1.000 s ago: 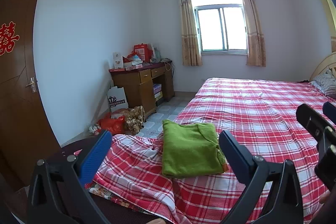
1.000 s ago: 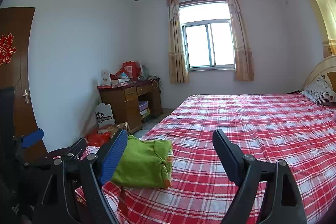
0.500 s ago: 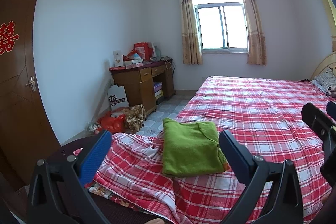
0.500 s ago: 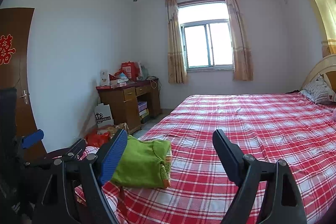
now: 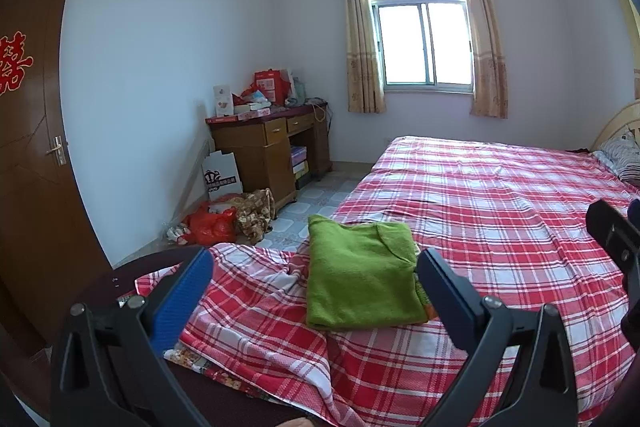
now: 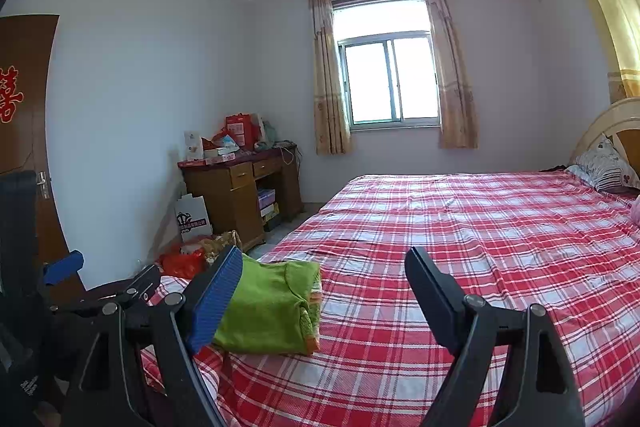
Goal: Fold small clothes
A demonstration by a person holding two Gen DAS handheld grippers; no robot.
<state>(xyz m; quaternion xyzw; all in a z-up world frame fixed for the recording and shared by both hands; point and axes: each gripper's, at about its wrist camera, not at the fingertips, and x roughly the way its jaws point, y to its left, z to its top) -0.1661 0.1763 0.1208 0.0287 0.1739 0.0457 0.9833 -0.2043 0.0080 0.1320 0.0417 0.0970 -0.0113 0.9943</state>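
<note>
Green garment (image 5: 362, 277) folded; both tongs apparently empty.

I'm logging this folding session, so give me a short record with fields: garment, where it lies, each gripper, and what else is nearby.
garment: green knit top, folded into a flat rectangle
location: near the foot corner of the red-and-white plaid bed sheet
left gripper: open, holding nothing, above the sheet
right gripper: open, holding nothing
contact: neither gripper touches the garment
nearby: brown wooden desk, red plastic bag on the floor
</note>
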